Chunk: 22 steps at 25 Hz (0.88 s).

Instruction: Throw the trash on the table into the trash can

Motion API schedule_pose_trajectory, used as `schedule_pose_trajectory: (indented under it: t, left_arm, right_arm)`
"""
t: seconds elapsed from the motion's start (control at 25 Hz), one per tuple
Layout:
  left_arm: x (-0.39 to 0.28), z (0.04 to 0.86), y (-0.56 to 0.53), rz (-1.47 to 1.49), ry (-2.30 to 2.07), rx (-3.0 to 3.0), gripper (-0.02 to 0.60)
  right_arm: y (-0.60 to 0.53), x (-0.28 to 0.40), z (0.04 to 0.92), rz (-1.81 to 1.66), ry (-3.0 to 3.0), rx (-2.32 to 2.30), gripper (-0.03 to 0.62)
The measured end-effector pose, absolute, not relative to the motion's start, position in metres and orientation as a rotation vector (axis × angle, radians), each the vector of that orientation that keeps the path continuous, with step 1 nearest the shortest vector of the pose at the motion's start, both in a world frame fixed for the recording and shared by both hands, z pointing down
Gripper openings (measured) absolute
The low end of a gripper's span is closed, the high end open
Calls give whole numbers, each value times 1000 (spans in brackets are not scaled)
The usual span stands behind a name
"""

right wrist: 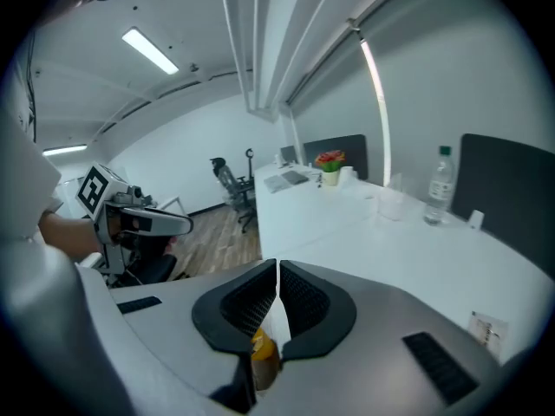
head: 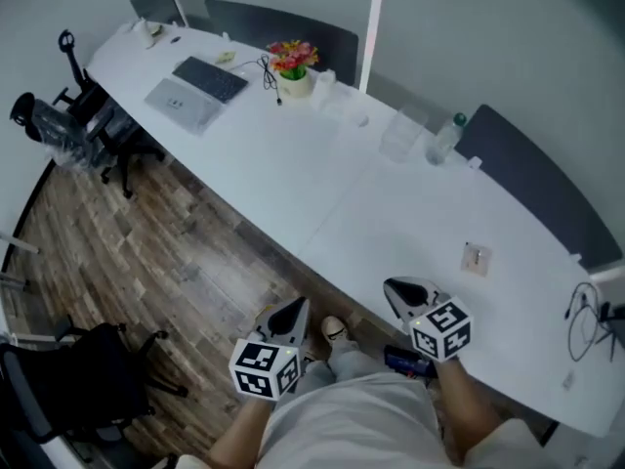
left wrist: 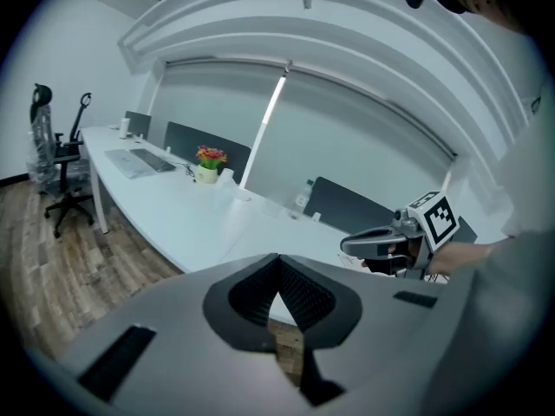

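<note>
Hanging pressed shut and empty by the table (head: 322,179), left gripper (head: 291,316) and right gripper (head: 402,293) might just shove the scrap (head: 476,258) aside.

Tiny scrap (head: 476,258), perhaps paper

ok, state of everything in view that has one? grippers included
left gripper: shut, empty
right gripper: shut, nothing visibly gripped
paper scrap: lying flat on the table, not picked up
water bottle: upright, cap on
plastic cup: upright
flower pot: upright
</note>
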<state>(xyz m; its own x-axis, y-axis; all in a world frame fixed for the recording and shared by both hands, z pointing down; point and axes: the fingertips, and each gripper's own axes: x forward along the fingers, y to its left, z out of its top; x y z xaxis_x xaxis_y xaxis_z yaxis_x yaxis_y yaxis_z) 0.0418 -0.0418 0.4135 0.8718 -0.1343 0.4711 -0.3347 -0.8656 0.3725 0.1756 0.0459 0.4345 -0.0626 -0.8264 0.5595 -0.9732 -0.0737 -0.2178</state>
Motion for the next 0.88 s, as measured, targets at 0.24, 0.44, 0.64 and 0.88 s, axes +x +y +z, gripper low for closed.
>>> schedule_pose_trajectory:
  t: [0.24,0.44,0.64,0.88]
  left_arm:
    - [114,415,-7,644,-153,2621,0]
    - [163,418,24,654,-60,2621,1]
    - [208,427,56,698,42,2636,0]
    - [254,438,84,761,146,2645,0]
  right_arm:
    - [139,269,446,882,-1644,2253,37]
    - [200,326,455,904,-1483,2364,37]
    - [239,361,474,919,-1363,2420,38]
    - [279,405,507,943,-1174,2454,122]
